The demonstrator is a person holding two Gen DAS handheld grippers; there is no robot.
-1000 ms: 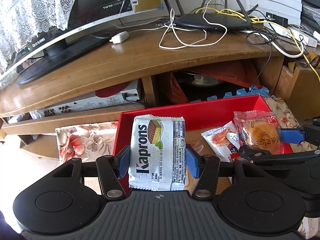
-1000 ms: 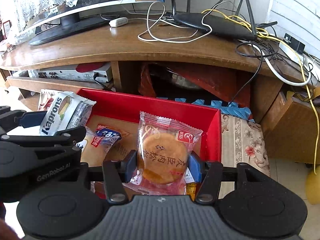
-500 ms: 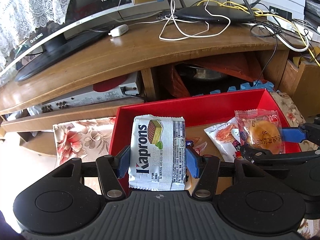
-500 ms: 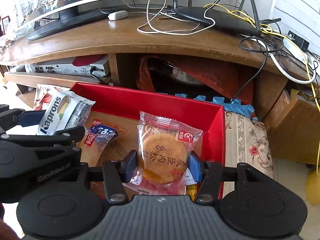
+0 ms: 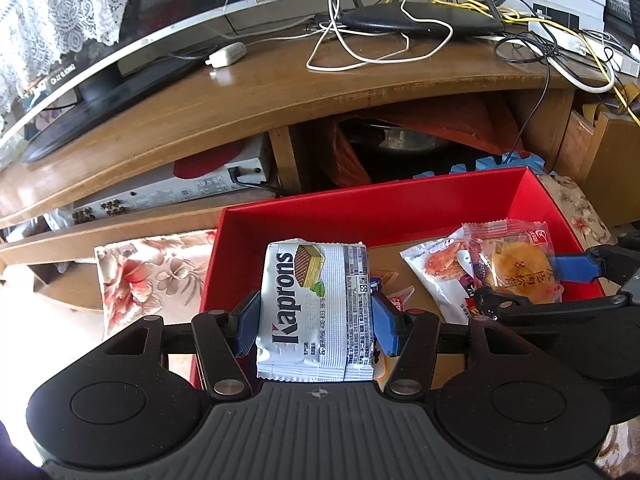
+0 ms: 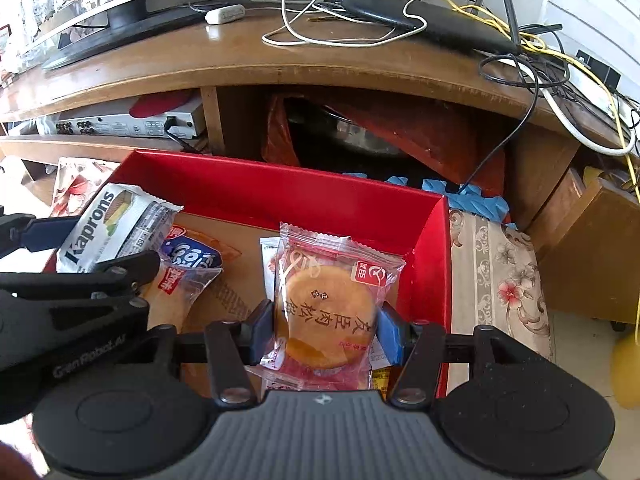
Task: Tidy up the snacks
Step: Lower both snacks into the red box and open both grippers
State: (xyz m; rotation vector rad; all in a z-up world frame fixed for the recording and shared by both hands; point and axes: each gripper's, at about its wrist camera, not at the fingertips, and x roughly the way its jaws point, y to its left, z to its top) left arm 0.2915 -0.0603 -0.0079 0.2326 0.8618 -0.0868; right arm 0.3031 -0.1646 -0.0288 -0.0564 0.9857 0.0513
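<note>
You have a snack in each hand, both over the red box (image 5: 400, 208). Your left tongs (image 5: 316, 322) are closed about a third of the way, pinching the white wafer pack (image 5: 316, 304) by its two long edges, upright, over the box's left end. Your right tongs (image 6: 325, 326) sit narrower, clamped on the clear-wrapped round cake (image 6: 330, 300), over the right end close to the red wall. On the cardboard floor of the box lie a blue-and-clear packet (image 6: 188, 268) and a white packet with an orange picture (image 5: 440, 276).

The step, as I read it, is setting both packs down inside. Lower each until its bottom edge meets the floor before you let go; a release from height may tip a pack against the wall or onto a neighbour. Put the wafer in the bare left corner, clear of the blue packet. Keep the cake off the right wall, and watch the packets under it, since it would slide on a film wrapper. Open one pair at a time. Both wrappers are slippery and crushable, so add no squeeze. Then lift straight up.
</note>
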